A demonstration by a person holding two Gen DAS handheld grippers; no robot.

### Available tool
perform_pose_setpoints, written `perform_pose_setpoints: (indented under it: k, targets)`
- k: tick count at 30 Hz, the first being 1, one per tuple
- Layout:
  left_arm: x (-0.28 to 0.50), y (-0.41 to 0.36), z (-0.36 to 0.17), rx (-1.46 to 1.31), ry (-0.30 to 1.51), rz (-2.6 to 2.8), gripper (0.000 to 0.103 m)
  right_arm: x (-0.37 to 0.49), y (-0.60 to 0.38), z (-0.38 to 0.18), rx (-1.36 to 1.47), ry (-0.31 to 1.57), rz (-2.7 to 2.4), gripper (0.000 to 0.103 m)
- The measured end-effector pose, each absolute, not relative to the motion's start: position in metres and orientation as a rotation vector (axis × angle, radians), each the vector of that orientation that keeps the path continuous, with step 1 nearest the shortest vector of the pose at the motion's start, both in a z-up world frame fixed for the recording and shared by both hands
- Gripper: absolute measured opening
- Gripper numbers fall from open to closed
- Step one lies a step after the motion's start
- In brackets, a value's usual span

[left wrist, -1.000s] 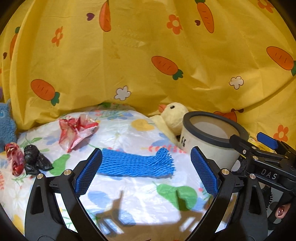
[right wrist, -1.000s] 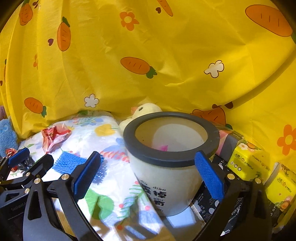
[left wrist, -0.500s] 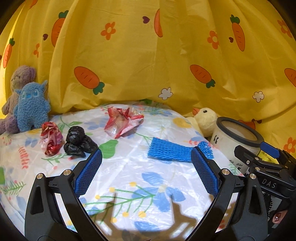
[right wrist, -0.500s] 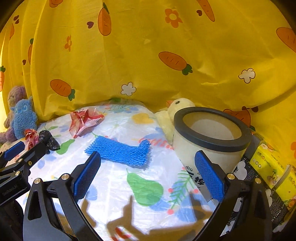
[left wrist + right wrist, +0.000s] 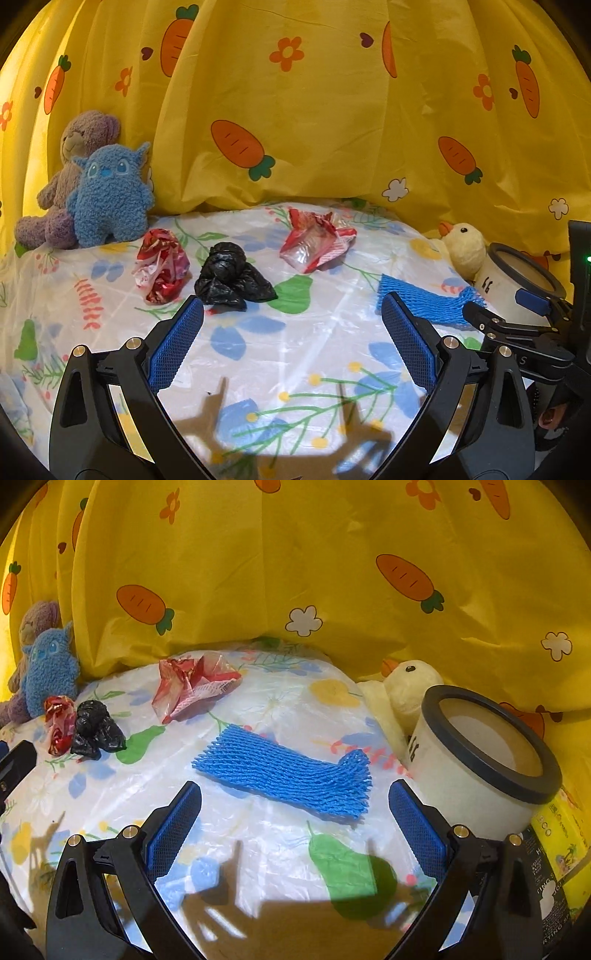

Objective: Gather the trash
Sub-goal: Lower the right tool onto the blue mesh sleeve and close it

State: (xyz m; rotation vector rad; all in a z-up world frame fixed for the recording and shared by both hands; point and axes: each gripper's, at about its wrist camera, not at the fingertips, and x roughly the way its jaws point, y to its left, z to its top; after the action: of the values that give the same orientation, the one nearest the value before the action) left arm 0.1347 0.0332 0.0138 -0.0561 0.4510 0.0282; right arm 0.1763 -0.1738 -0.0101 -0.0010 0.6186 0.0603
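Several pieces of trash lie on the flowered plastic tablecloth (image 5: 303,354): a blue foam net (image 5: 291,775), a crumpled red-and-clear wrapper (image 5: 192,686), a black crumpled bag (image 5: 231,277) and a red shiny wrapper ball (image 5: 162,266). A white bin with a dark rim (image 5: 484,753) stands at the right edge. My left gripper (image 5: 291,343) hangs open above the cloth, short of the black bag. My right gripper (image 5: 295,830) is open too, just in front of the blue net, with nothing between its fingers. The right gripper's tip (image 5: 517,317) shows in the left wrist view.
A blue plush monster (image 5: 107,195) and a brownish teddy bear (image 5: 74,155) sit at the back left. A yellow plush duck (image 5: 406,690) leans beside the bin. Yellow packets (image 5: 561,827) lie at the far right. A yellow carrot-print curtain (image 5: 295,110) closes the back.
Both grippers have pulled back and swung left, away from the bin. The plush toys and the left-hand trash came into view. Both stayed open.
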Motion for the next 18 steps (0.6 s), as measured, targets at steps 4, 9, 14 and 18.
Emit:
perform_pose_setpoints:
  k: [4, 9, 14, 18]
  targets:
    - [0.142, 0.044, 0.014, -0.054, 0.452, 0.055, 0.095, 0.201, -0.162, -0.018, -0.013, 0.639, 0.057, 0.097]
    - [0.15, 0.054, 0.016, -0.063, 0.45, 0.074, 0.095, 0.226, -0.153, -0.03, -0.026, 0.684, 0.063, 0.097]
    - [0.159, 0.067, 0.02, -0.065, 0.446, 0.089, 0.095, 0.246, -0.155, -0.041, -0.003, 0.741, 0.068, 0.097]
    - [0.165, 0.091, 0.022, -0.106, 0.447, 0.119, 0.095, 0.259, -0.156, -0.05, 0.01, 0.79, 0.078, 0.096]
